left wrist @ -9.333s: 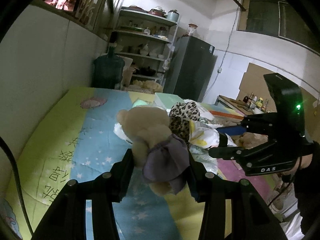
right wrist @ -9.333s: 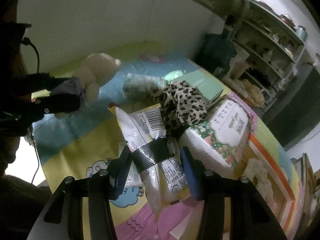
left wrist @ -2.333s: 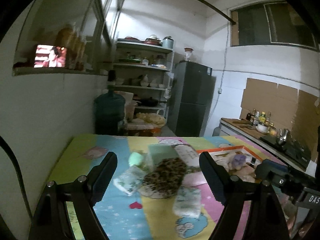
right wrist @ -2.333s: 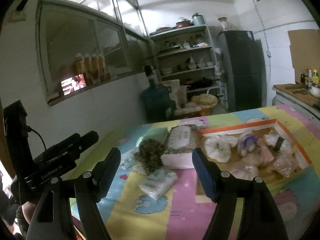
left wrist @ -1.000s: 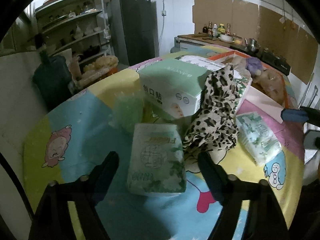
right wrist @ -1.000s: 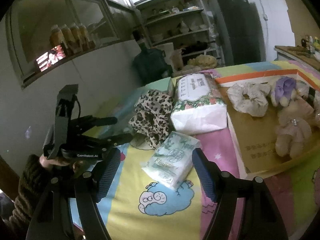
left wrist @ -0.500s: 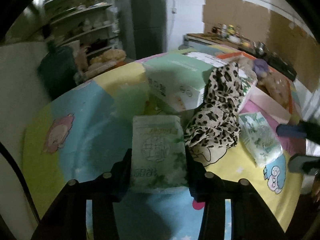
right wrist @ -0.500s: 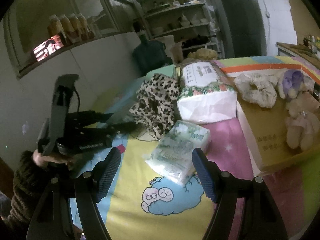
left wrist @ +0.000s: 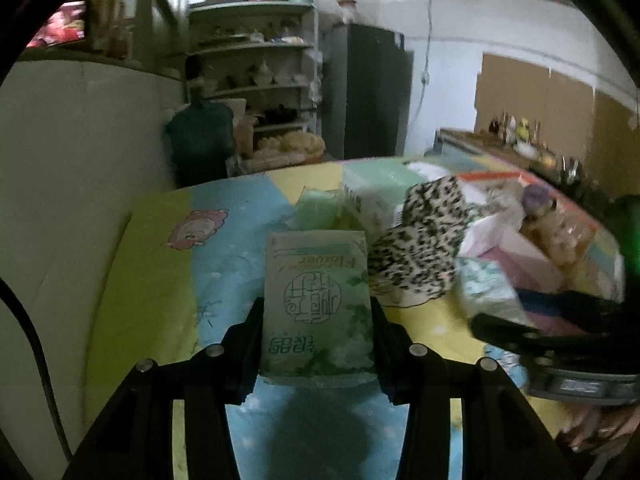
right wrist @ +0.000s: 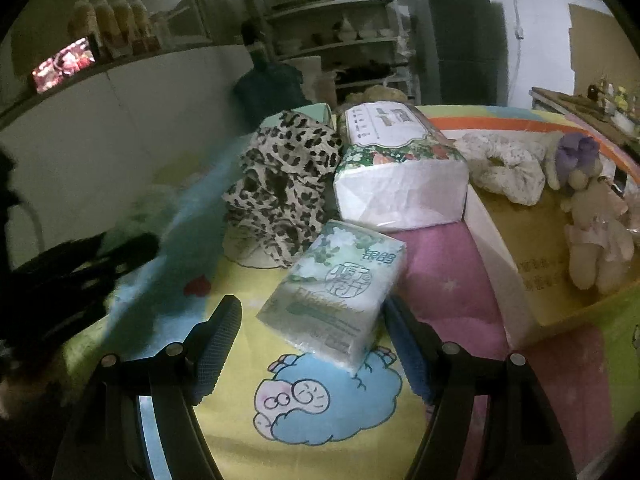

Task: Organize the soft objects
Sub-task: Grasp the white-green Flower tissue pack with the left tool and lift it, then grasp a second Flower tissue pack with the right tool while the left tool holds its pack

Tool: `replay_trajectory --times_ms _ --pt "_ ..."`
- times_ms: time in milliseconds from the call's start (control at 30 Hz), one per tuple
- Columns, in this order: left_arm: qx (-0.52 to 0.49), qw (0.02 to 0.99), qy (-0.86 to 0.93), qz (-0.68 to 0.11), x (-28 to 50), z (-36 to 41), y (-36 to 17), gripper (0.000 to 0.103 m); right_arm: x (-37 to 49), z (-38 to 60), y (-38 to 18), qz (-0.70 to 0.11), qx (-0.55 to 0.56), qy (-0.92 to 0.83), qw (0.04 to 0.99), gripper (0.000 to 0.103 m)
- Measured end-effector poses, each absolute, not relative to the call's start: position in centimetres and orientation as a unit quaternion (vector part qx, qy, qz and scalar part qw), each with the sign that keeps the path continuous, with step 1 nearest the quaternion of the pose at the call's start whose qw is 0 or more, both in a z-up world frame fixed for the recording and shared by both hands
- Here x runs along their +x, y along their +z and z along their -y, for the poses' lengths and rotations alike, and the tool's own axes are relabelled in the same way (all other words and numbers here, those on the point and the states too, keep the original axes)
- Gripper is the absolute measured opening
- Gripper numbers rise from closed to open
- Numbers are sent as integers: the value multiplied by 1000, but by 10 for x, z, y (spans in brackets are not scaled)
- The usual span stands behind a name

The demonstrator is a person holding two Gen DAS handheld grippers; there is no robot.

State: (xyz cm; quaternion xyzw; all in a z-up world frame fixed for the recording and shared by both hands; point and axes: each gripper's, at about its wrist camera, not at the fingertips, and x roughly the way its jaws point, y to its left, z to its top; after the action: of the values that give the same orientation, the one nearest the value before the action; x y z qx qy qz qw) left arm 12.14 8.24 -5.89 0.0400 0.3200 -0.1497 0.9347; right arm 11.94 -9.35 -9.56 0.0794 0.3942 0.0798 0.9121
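Left wrist view: the left tool (left wrist: 318,332), spread wide a second ago, now clamps the green-printed soft tissue pack (left wrist: 316,304), with bare cartoon-print table (left wrist: 160,280) to its left.

Right wrist view: the right tool (right wrist: 316,340) stays wide apart, holding nothing, around a second pale-green tissue pack (right wrist: 340,292) lying beside the white cardboard box's (right wrist: 496,252) edge.

Left gripper (left wrist: 318,350): matte black angular fingers, silver round screws along the arms, black cable at left edge. Right gripper (right wrist: 310,344): black arms, silver screws, blue textured pads (right wrist: 406,346). Bare skin visible, lower right.
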Motion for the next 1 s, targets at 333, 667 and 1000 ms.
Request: replay_trajectory --times_ms 333,667,1000 --pt "-25 944 -152 -290 91 -83 -51 48 127 83 -103 -400 33 51 915 75" --pt "-58 944 -153 -285 77 -87 -53 48 105 96 -108 -386 36 70 919 61" --pt "-59 945 -154 -284 71 -83 -55 48 94 104 -99 -374 45 89 922 60"
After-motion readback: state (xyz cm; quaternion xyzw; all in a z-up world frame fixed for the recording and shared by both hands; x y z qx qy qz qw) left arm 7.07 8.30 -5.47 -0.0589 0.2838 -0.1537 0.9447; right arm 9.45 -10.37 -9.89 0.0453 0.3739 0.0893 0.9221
